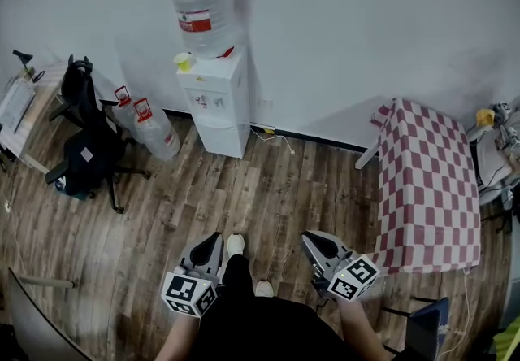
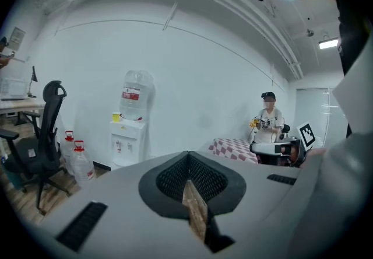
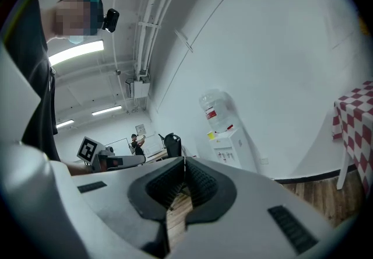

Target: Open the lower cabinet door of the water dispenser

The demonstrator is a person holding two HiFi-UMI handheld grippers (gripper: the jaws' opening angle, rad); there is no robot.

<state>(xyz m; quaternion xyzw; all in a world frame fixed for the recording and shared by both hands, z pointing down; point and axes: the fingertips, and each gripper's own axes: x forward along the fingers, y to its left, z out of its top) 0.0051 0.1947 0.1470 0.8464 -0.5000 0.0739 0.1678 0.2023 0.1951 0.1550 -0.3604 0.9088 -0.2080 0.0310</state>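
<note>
A white water dispenser [image 1: 218, 101] stands against the far wall with a large bottle [image 1: 207, 8] on top and a yellow cup [image 1: 184, 62] beside it. Its lower cabinet door [image 1: 221, 138] is closed. The dispenser [image 2: 126, 143] shows far off in the left gripper view, and the dispenser [image 3: 230, 147] likewise in the right gripper view. My left gripper [image 1: 214, 239] and right gripper [image 1: 309, 238] are held low near my body, well short of the dispenser. Both are shut with nothing between the jaws.
A black office chair [image 1: 86, 140] and two spare water bottles [image 1: 146, 125] stand left of the dispenser. A table with a red-checked cloth [image 1: 426, 184] is at the right. A cable [image 1: 275, 136] lies by the wall. Another person [image 2: 269, 121] sits behind the table.
</note>
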